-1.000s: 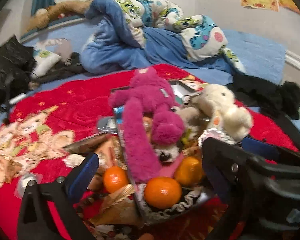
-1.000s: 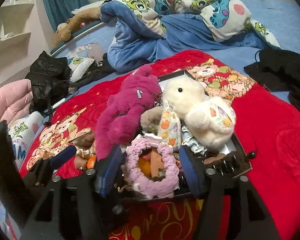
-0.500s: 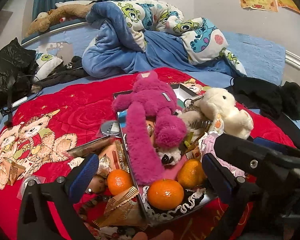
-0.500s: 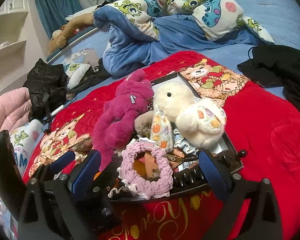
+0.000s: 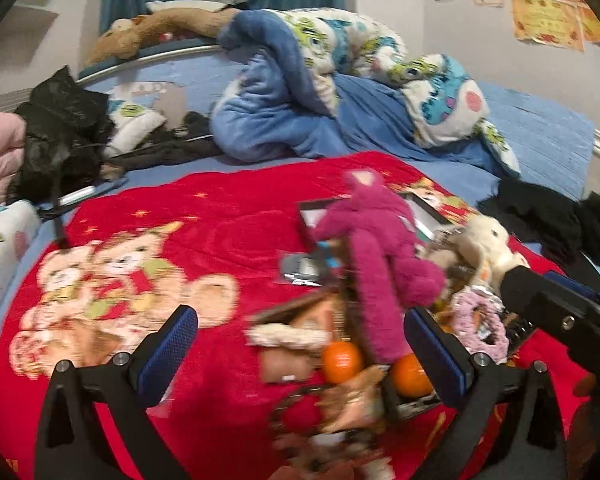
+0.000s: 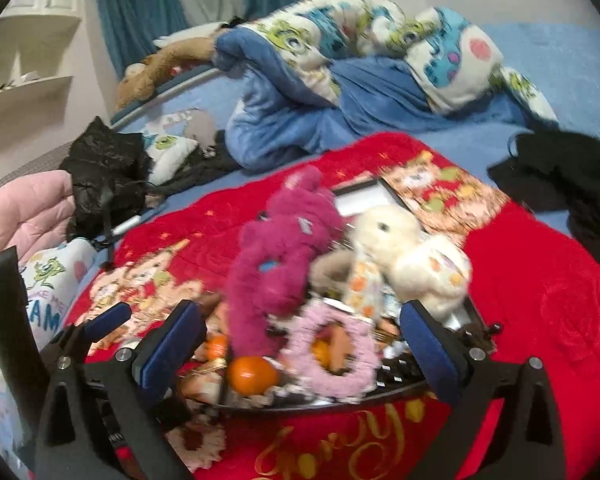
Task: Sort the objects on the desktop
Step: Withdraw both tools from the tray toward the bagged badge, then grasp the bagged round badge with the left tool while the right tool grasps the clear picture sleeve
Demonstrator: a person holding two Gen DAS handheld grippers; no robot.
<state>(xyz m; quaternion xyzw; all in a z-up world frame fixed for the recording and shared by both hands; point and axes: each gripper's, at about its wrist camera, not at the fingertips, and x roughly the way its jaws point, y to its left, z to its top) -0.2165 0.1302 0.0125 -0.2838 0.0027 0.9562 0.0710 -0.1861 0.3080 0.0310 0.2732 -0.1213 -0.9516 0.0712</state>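
Note:
A black tray [image 6: 364,192] on the red blanket [image 6: 540,288] holds a pile: a magenta plush bear [image 6: 276,252], a cream plush rabbit [image 6: 400,248], a pink crocheted ring [image 6: 332,356], tangerines [image 6: 252,372] and wrappers. My right gripper [image 6: 302,348] hangs just in front of the ring, its jaws opening and its pads clear of it. My left gripper [image 5: 304,350] is open over the blanket left of the tray [image 5: 316,206], near the bear [image 5: 380,248], a tangerine [image 5: 342,356] and loose wrappers [image 5: 352,400]. Motion blur softens both views.
A rumpled blue monster-print duvet [image 5: 340,92] lies behind the blanket. A black bag [image 5: 56,136] and a pink quilt [image 6: 24,216] sit at the left, dark clothing [image 6: 572,184] at the right. The right gripper's body [image 5: 560,312] crosses the left wrist view.
The right jaws have spread away from the pink ring and drawn back upward. The left gripper has pulled back and swung left, so the pile now sits to its right.

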